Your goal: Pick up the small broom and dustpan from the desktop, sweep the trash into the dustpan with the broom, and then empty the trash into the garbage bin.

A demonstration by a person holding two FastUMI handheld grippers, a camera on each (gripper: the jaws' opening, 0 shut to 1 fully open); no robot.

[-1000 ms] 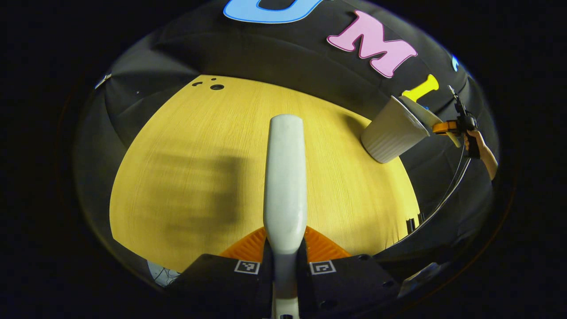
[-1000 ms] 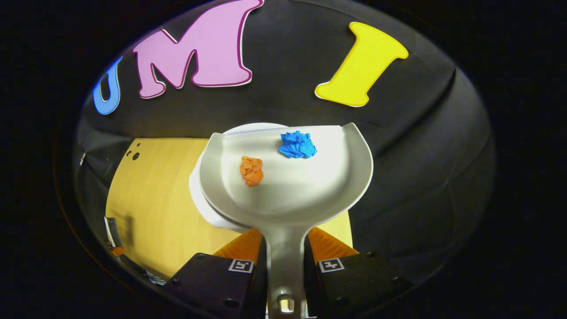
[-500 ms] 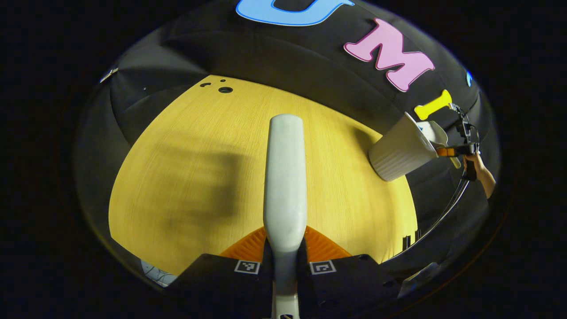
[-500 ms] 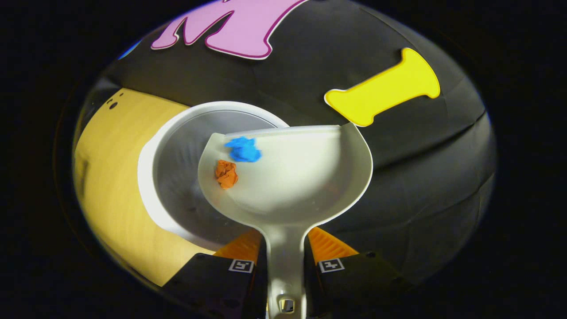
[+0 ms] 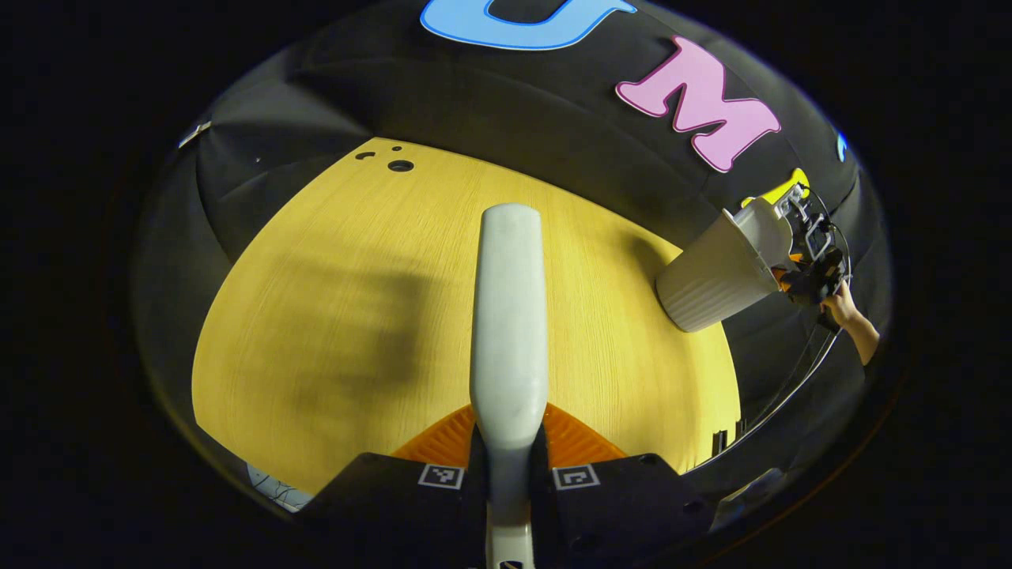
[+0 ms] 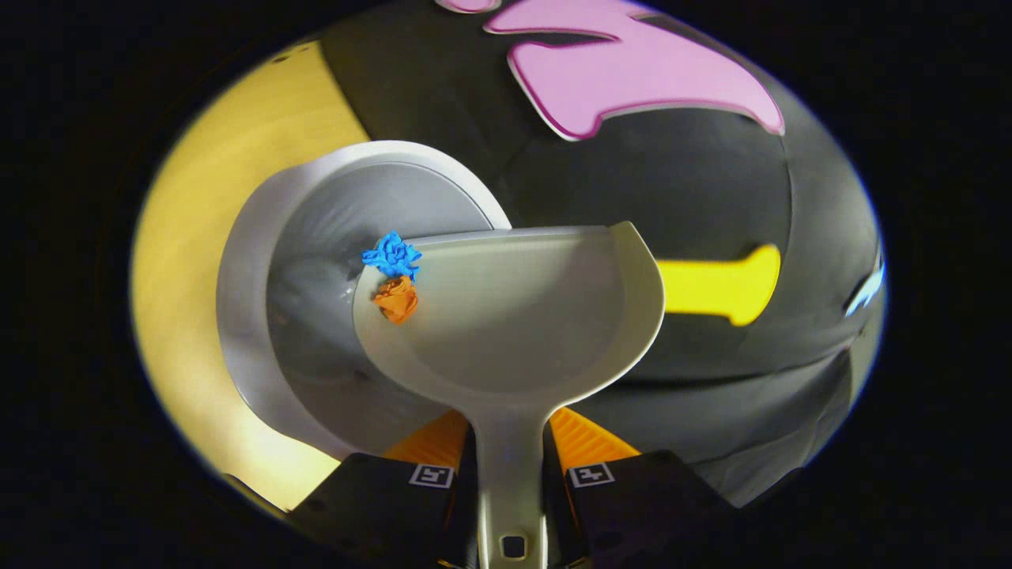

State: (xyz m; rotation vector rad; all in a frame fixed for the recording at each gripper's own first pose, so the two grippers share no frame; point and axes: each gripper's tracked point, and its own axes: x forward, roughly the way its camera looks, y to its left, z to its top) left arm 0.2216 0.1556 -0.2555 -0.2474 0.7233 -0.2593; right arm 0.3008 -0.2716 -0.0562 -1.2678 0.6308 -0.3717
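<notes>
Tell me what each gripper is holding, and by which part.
Left gripper: broom, by its handle. Right gripper: dustpan, by its handle.

Count: two paper scraps, blue [image 6: 391,257] and orange [image 6: 395,299], one dustpan [image 6: 522,316], one bin [image 6: 316,269], one broom [image 5: 508,316].

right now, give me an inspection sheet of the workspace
surface: yellow wooden desktop, two small holes near its far edge
job's things: broom handle clamped upright in the left gripper; dustpan tilted over the open garbage bin, blue paper wad and orange paper wad at the pan's low edge, not yet in the bin
clutter: nothing seen
grippers: left shut on the broom handle; right gripper shut on the dustpan's handle
cables: a dark cable hangs below the person's hand
surroundings: black cloth booth wall
</notes>
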